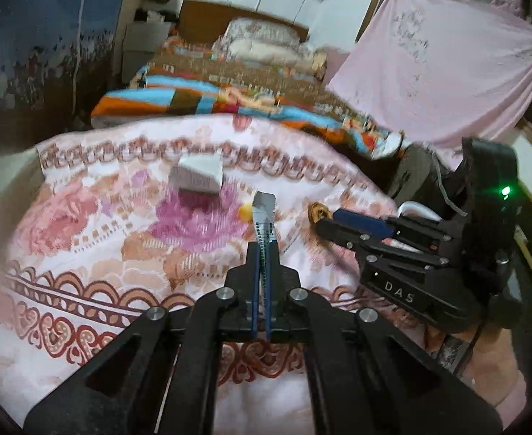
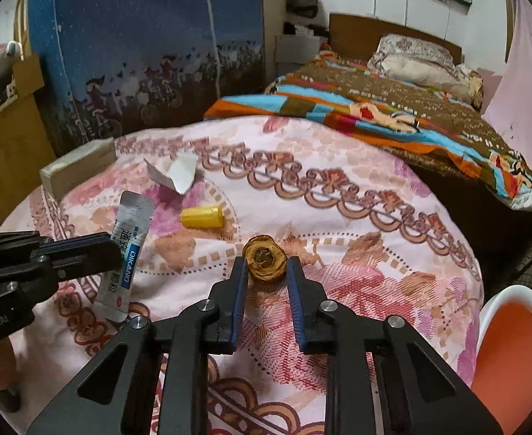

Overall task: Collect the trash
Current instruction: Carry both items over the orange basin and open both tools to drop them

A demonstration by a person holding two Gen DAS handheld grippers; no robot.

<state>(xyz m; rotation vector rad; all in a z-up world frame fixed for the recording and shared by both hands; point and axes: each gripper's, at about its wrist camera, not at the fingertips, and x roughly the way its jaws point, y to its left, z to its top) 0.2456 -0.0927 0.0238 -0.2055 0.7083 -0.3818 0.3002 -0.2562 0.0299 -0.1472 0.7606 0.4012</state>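
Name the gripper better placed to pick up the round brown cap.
Right. The right gripper is open with the round brown cap between its fingertips; the left gripper is shut on a silver sachet.

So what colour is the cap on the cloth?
Yellow; the cap shows best in the right wrist view.

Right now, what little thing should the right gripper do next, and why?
Probably close. The right gripper is open, its fingers on either side of the brown round piece on the flowery cloth, so squeezing should grab it. The left gripper already holds the sachet.
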